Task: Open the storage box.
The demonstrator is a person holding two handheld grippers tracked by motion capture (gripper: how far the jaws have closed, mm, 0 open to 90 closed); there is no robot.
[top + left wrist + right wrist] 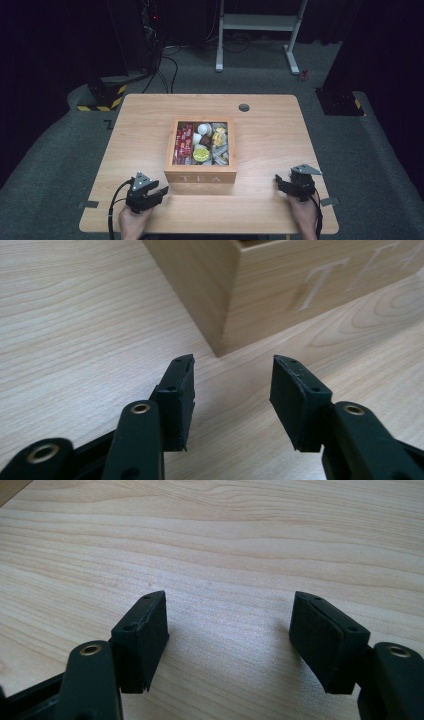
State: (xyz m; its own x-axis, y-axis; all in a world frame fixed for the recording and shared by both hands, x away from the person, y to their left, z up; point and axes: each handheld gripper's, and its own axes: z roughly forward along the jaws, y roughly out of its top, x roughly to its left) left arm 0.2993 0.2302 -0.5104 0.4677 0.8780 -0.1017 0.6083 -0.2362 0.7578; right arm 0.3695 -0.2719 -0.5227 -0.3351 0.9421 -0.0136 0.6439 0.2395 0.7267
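Left black tongs (161, 191) sit low at the near-left corner of the open light wooden tea box lettered "TEA" (200, 177), jaws parted with nothing but bare bench between them. In the left gripper view that box corner (220, 315) stands just beyond the tips. The box rests mid-bench on the pale wooden bench (270, 130), packed with sachets. Right black tongs (278, 180) wait well apart at the right, jaws gaping, gripping nothing.

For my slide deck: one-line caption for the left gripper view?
Open left gripper above the table, facing a corner of the wooden tea box.
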